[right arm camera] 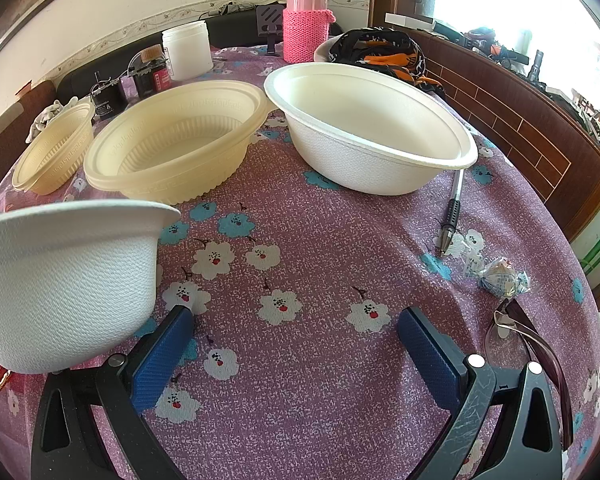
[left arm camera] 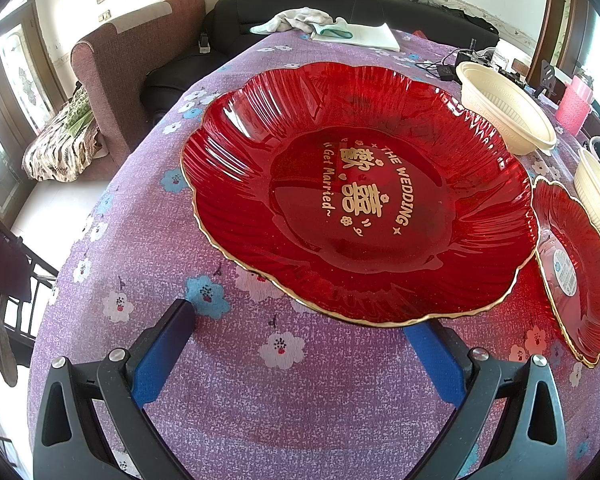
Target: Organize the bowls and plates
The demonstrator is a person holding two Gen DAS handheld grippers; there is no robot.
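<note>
**Plates and bowls: sorting barely begun**

Large red plate (left arm camera: pixel 360 192): on tablecloth (left arm camera: pixel 228 400), near rim over 1 finger of wide-spread, empty left gripper (left arm camera: pixel 300 344). Smaller red plates (left arm camera: pixel 576 272): stacked beside it. Right gripper (right arm camera: pixel 296 344): wide, empty. 2 white bowls (right arm camera: pixel 372 120), (right arm camera: pixel 60 280) and cream bowls (right arm camera: pixel 172 136), (right arm camera: pixel 52 152): apart, unstacked.

we lose the tip of the left gripper's right finger (left arm camera: pixel 428 344) under the rim of the big red plate (left arm camera: pixel 356 192). the smaller red plate (left arm camera: pixel 576 268) is partly covered by it, its sticker too small to read. the near white bowl (right arm camera: pixel 64 284) runs off the right wrist view's left edge.
</note>
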